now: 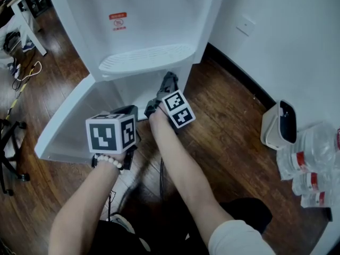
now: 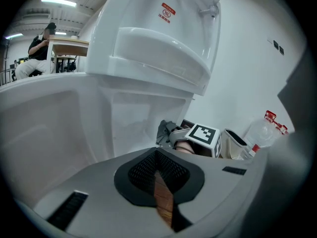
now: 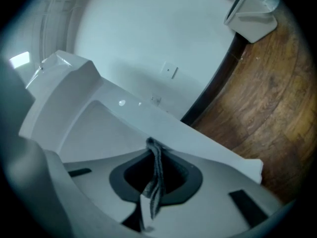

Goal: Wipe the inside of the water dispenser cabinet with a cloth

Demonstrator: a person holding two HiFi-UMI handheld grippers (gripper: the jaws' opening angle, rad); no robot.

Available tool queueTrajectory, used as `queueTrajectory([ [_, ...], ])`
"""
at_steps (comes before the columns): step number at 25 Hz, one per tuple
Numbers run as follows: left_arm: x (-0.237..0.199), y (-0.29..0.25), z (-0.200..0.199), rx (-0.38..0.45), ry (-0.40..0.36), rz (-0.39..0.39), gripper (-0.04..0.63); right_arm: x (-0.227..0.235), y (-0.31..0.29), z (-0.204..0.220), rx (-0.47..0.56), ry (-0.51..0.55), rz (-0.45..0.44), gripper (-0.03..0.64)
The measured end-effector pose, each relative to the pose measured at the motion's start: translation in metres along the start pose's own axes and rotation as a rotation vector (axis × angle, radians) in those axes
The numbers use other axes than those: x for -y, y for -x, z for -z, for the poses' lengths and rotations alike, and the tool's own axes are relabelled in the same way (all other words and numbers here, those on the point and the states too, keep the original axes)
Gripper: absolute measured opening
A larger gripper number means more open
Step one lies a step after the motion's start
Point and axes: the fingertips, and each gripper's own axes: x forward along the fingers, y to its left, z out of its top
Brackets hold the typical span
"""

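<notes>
We log the right tool (image 3: pixel 150 150) clamped on the grey cloth (image 3: pixel 155 176), at the mouth of the open white cabinet (image 1: pixel 125 92). Our left tool (image 2: pixel 157 156) sits nearly closed, holding nothing.

Water dispenser (image 1: pixel 143 31) against the wall (image 1: pixel 287 36), cabinet door (image 1: pixel 69 121) open to its left, right gripper (image 1: pixel 159 97) at the cabinet mouth with cloth (image 1: pixel 169 83) between its jaws, left gripper (image 1: pixel 126 110) beside it, bin (image 1: pixel 276 126) and bottles (image 1: pixel 311 161) on the floor (image 1: pixel 223 142) at right.
</notes>
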Motion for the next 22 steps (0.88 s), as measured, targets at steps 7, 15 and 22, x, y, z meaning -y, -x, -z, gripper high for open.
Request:
queueTrajectory([
  [7,-0.002,-0.008,0.004,-0.016,-0.002,-0.009,-0.003,0.037,-0.005,0.027,-0.081,0.123,0.056,0.035],
  [15,-0.017,-0.016,0.010,-0.031,0.009,-0.043,-0.003,0.051,-0.021,0.055,-0.241,0.499,0.028,0.035],
  [22,-0.028,-0.024,0.016,-0.043,0.033,-0.072,-0.003,0.051,-0.035,0.094,-0.443,0.605,-0.058,0.035],
])
